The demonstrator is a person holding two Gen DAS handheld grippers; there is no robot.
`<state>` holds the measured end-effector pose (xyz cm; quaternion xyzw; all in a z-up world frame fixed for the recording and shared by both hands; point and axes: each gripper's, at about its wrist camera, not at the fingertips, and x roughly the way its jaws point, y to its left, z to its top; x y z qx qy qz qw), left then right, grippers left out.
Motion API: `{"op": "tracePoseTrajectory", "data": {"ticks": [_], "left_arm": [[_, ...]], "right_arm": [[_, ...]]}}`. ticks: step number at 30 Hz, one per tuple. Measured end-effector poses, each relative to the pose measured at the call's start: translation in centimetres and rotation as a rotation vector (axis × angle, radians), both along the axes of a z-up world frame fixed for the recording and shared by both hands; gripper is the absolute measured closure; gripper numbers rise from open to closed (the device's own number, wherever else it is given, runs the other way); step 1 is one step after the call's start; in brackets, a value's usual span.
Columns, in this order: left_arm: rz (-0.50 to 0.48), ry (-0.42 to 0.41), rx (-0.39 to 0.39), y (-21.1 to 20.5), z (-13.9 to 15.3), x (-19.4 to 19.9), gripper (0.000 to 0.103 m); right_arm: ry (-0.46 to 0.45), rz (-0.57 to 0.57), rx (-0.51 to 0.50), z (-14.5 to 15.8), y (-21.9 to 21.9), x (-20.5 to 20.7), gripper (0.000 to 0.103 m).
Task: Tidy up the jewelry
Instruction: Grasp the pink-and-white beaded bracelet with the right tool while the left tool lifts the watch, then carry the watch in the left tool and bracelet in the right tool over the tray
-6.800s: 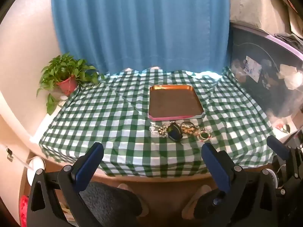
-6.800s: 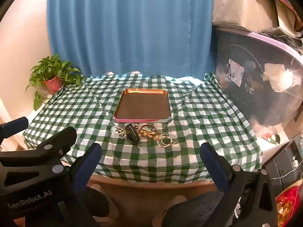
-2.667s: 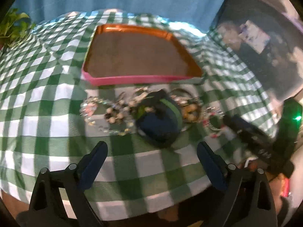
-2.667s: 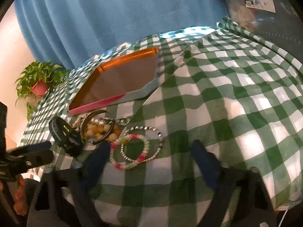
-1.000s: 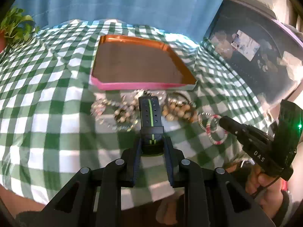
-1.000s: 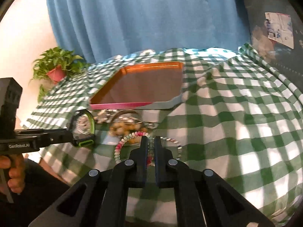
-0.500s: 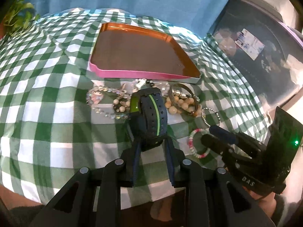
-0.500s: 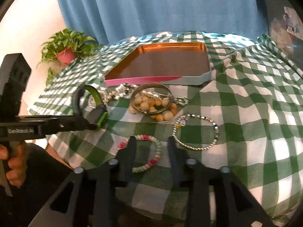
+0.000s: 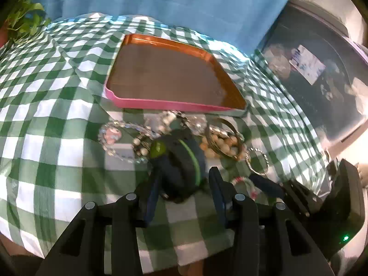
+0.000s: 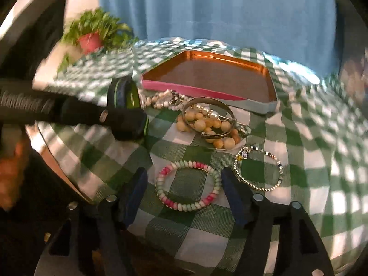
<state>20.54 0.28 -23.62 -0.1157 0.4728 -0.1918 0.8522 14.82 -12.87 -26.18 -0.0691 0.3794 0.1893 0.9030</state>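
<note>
Beside the tray (image 9: 161, 103), left gripper (image 9: 184, 184) brackets watch (image 9: 181, 161); right gripper (image 10: 184, 184) open.

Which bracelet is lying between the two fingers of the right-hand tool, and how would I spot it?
Find the orange tray on the checked tablecloth; the jewelry lies in front of it. Nearest the table edge lies the pink, white and pale green beaded bracelet, left of a thin silver chain bracelet. Only it has chunky pastel beads.

A dark watch with a green stripe (image 9: 181, 161) is lying curled at the near left of the jewelry. Right of it, tan beads inside a metal bangle (image 10: 208, 117), a pink-and-white bracelet (image 10: 188, 185) and a silver chain bracelet (image 10: 258, 168) are lying flat before the orange-and-pink tray (image 10: 207, 73).
</note>
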Motion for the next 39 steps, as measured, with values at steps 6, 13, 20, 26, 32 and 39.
{"op": "tracePoseTrajectory", "data": {"ticks": [6, 13, 20, 26, 32, 39], "left_arm": [[-0.058, -0.024, 0.042, -0.4, 0.2, -0.5, 0.082], [-0.091, -0.063, -0.024, -0.2, 1.5, -2.0, 0.087], [-0.067, -0.048, -0.011, 0.1, 0.7, -2.1, 0.094], [-0.079, -0.04, 0.014, 0.0, 0.7, -2.0, 0.093], [-0.086, -0.03, 0.03, 0.0, -0.1, -1.9, 0.093], [-0.107, -0.046, 0.081, -1.0, 1.2, -2.5, 0.094]], "right_arm": [[0.022, -0.042, 0.053, 0.3, -2.2, 0.9, 0.092], [0.025, -0.07, 0.098, 0.8, -3.5, 0.9, 0.103], [0.045, -0.073, 0.135, 0.7, -3.9, 1.1, 0.095], [0.035, -0.011, 0.136, 1.0, -2.7, 0.5, 0.074], [0.011, 0.016, 0.008, 0.3, -0.8, 0.3, 0.087], [0.021, -0.02, 0.032, 0.6, -1.9, 0.7, 0.098]]}}
